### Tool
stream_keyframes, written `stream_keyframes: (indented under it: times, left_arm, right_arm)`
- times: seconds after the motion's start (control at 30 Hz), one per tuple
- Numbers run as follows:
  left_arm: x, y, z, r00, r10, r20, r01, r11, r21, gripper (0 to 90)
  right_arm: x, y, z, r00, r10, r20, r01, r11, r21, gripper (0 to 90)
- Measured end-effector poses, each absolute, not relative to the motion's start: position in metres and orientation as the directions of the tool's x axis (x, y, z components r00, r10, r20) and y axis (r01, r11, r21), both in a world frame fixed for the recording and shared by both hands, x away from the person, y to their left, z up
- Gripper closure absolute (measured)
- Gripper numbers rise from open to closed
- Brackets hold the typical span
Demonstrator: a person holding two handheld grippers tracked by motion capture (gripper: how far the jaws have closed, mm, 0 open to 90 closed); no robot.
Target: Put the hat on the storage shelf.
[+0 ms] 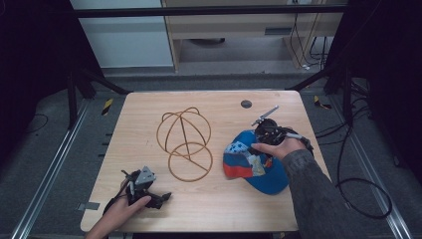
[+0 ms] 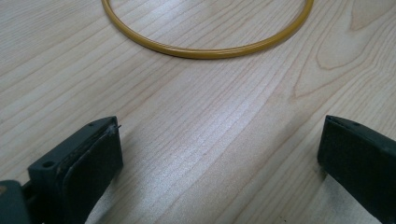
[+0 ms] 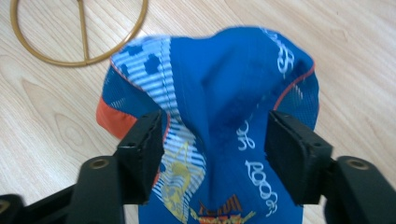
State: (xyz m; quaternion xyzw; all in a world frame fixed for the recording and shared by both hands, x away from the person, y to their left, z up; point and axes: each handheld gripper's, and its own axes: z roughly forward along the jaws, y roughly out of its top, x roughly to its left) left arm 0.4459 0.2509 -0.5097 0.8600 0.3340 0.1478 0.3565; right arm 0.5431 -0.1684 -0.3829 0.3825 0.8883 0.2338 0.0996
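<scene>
Over at four o'clock on the table [image 1: 149, 119], the right gripper [image 3: 214, 144] is down on the blue cap [image 3: 224, 93], its jaws set either side of a raised fold of the fabric and touching it on both sides, though a firm pinch cannot be told. At seven o'clock the left gripper [image 2: 219, 154] sits low over bare wood with its jaws wide apart and nothing between them. Between the two, near the middle, lies the wire frame [image 1: 185, 142].
</scene>
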Motion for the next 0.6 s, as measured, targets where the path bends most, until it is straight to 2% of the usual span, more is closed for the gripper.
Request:
stream_keyframes:
  times: [0.1,0.33,0.4,0.43,0.53,0.6]
  left_arm:
    - [0.446,0.251,-0.509,0.736,0.676,0.020,0.467,-0.530,0.708,0.0]
    - [0.446,0.251,-0.509,0.736,0.676,0.020,0.467,-0.530,0.708,0.0]
    - [0.446,0.251,-0.509,0.736,0.676,0.020,0.467,-0.530,0.708,0.0]
    - [0.446,0.251,-0.509,0.736,0.676,0.020,0.467,-0.530,0.708,0.0]
    - [0.446,0.251,-0.509,0.736,0.676,0.020,0.467,-0.530,0.708,0.0]
    - [0.446,0.251,-0.509,0.736,0.676,0.020,0.467,-0.530,0.708,0.0]
  right_arm:
    - [0.541,-0.171,-0.389,-0.687,0.727,0.011,0.638,0.596,0.487,40.5]
    - [0.539,-0.168,-0.406,-0.695,0.717,0.044,0.654,0.606,0.454,52.7]
    - [0.539,-0.168,-0.409,-0.695,0.718,0.046,0.659,0.609,0.442,62.9]
    - [0.540,-0.168,-0.409,-0.700,0.713,0.051,0.655,0.611,0.445,72.4]
    - [0.540,-0.169,-0.407,-0.703,0.709,0.057,0.652,0.609,0.451,87.8]
    - [0.540,-0.171,-0.406,-0.704,0.708,0.058,0.651,0.610,0.453,89.7]
